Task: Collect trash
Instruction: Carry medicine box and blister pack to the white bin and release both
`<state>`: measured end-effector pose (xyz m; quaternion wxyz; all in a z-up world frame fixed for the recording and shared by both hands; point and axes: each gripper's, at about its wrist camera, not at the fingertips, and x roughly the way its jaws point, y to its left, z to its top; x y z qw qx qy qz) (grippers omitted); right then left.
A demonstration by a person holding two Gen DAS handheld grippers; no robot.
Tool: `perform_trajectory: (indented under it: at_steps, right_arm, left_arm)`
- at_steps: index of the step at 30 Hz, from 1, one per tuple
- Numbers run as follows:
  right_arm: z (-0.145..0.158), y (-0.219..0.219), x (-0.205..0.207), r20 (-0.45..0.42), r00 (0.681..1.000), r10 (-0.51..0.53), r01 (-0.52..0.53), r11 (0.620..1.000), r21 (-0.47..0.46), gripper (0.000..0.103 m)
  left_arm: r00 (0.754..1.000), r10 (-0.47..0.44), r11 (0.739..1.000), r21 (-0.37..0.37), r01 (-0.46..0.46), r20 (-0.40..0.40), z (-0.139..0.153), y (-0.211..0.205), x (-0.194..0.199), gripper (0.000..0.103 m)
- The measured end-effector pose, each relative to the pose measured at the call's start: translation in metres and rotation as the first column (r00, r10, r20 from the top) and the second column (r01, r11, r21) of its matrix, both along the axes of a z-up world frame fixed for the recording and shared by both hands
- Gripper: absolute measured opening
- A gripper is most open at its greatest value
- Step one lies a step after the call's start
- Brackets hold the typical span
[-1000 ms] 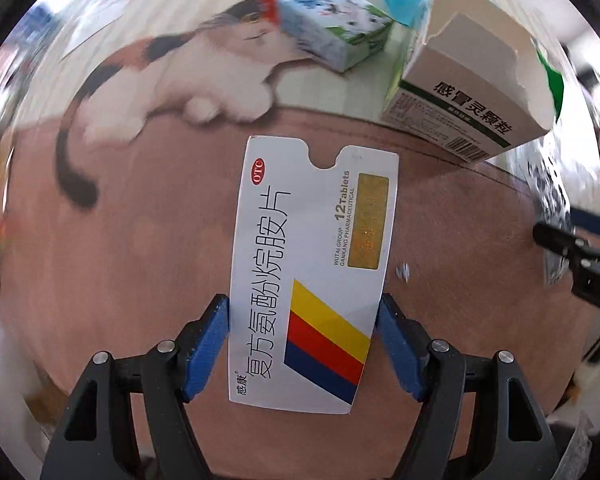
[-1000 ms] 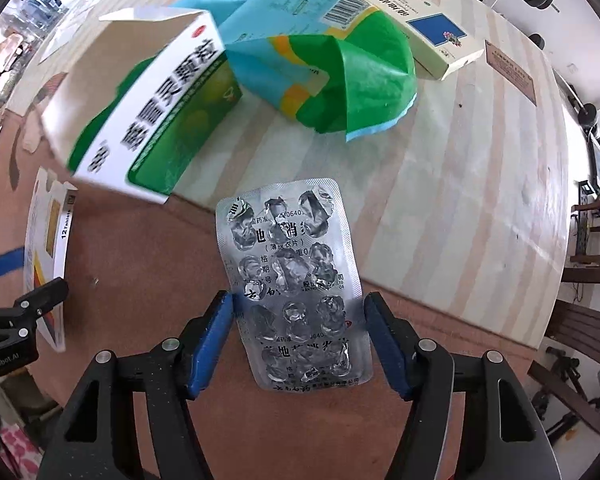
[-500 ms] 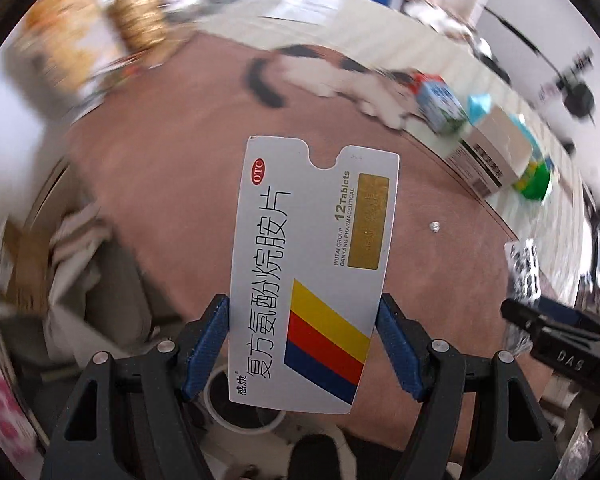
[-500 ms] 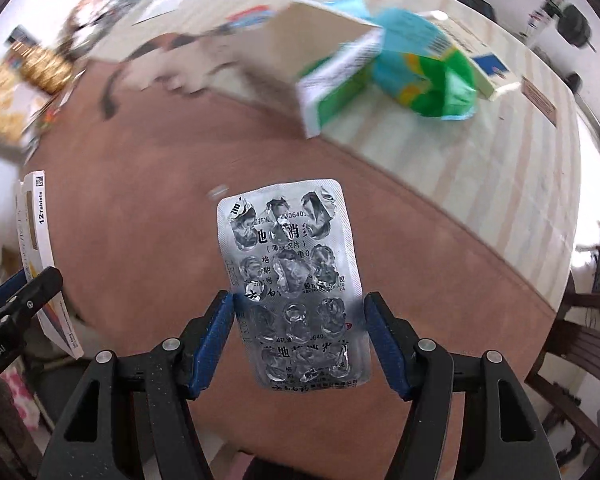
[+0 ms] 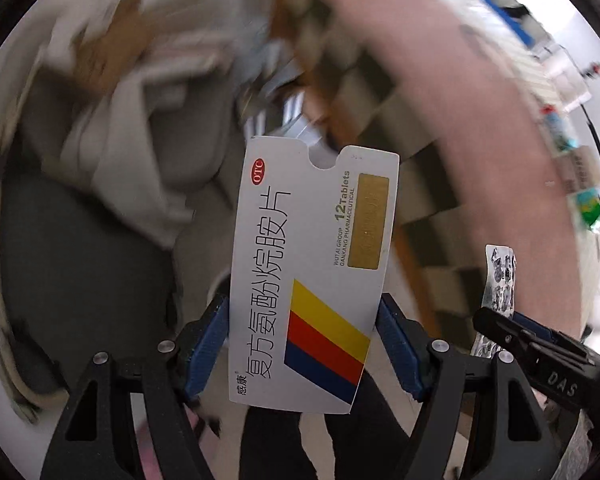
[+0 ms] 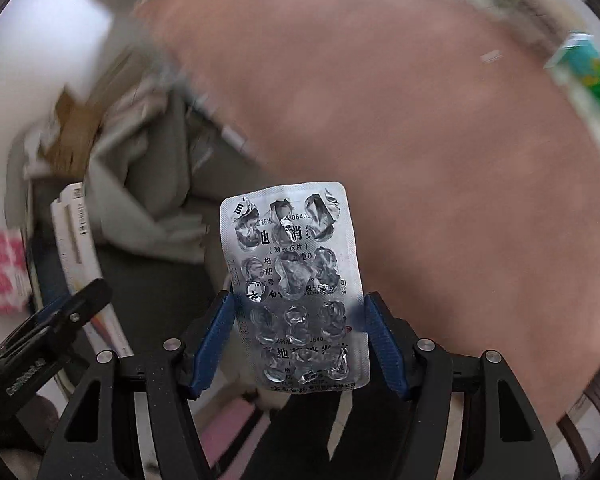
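The left tongs (image 5: 304, 354) pinch a flat white pill box (image 5: 312, 276) by its two long sides, so the box cannot slip out while it is carried. The box stands up straight between the blue pads (image 5: 208, 344), and its long way runs away from the tongs, with the notched end farthest out. The right tongs (image 6: 298, 344) pinch an empty silver pill sheet (image 6: 296, 288) the same way, by its long sides, with its rounded top end pointing away too. Both pieces of trash are off the brown desk (image 6: 420, 160) now, in the air just past its edge. Below and beside the desk edge is a blurry heap of grey and tan stuff and a dark round shape, maybe a bin, but it is too smeared to be sure. More boxes and a green wrapper (image 6: 592, 76) lie at the far side of the desk, well away. I think both bits are held out like this so they can fall straight down when the tongs let go
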<state>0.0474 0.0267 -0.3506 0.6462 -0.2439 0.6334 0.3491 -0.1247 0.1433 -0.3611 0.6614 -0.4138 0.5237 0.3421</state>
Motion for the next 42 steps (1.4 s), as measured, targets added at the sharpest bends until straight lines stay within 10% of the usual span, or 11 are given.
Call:
perform_trajectory:
  at_steps: [6,12,21,25,29,42]
  right_arm:
    - [-0.105,0.017,-0.060,-0.051,0.994,0.101,-0.105,0.991,-0.085,0.068]
    - [-0.239,0.023,-0.081,-0.111,0.990,0.090,-0.107,0.981,-0.164,0.068]
    - [-0.402,0.022,-0.089,-0.199,0.977,0.077,-0.121,0.967,-0.223,0.068]
    - [-0.446,0.024,-0.097,-0.234,0.964,0.125,-0.183,0.952,-0.247,0.068]
    - [-0.457,0.023,-0.099,-0.248,0.957,0.151,-0.214,0.944,-0.250,0.101]
    - [-0.383,0.031,-0.108,-0.116,0.954,0.276,-0.297,0.921,-0.253,0.101]
  left_arm:
    - [0.992,0.121,0.981,-0.148,-0.125,-0.036,-0.111,0.002,-0.059,0.071]
    - [0.961,0.275,0.894,-0.361,-0.264,-0.022,-0.252,0.012,-0.103,0.071]
    - [0.958,0.277,0.822,-0.499,-0.272,-0.066,-0.400,0.009,-0.112,0.072]
    - [0.961,0.259,0.837,-0.473,-0.275,-0.101,-0.410,0.009,-0.114,0.092]
    - [0.959,0.247,0.856,-0.433,-0.283,-0.140,-0.400,0.007,-0.120,0.099]
    - [0.920,0.237,0.945,-0.146,-0.292,-0.311,-0.323,0.000,-0.144,0.099]
